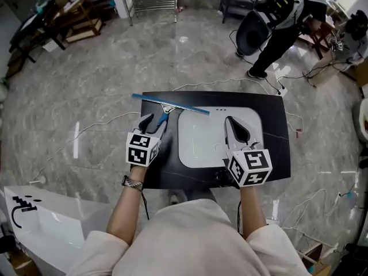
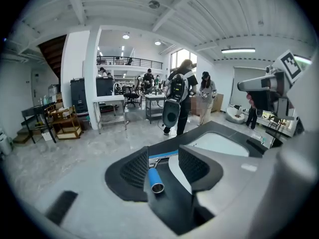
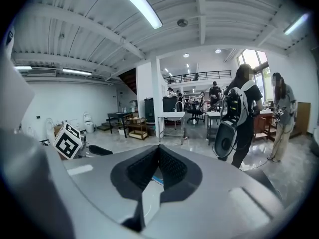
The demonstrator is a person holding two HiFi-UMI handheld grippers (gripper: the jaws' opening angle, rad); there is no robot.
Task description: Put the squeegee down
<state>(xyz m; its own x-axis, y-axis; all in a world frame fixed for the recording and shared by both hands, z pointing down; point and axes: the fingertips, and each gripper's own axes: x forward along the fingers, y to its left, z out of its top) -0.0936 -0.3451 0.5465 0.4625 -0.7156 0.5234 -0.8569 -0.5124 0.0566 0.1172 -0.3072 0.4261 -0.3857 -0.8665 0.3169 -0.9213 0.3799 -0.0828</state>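
Blue-handled squeegee [image 1: 172,106] lies at the black counter's [image 1: 270,131] far-left corner, its blade along the far edge. The handle points back between the left gripper's [image 2: 163,156] parted jaws, seemingly untouched. The right gripper [image 3: 158,151] is closed and empty.

The right gripper [image 3: 159,152] has its jaws together at the tips, empty. A marker cube [image 3: 67,140] shows left, a person with a backpack [image 3: 240,118] right.

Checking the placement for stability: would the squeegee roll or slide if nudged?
The squeegee seems to lie with its long blade across the table, so it probably won't roll, though its round blue handle alone might. It looks thin and rigid, so likely light. The glossy table may let it slide.
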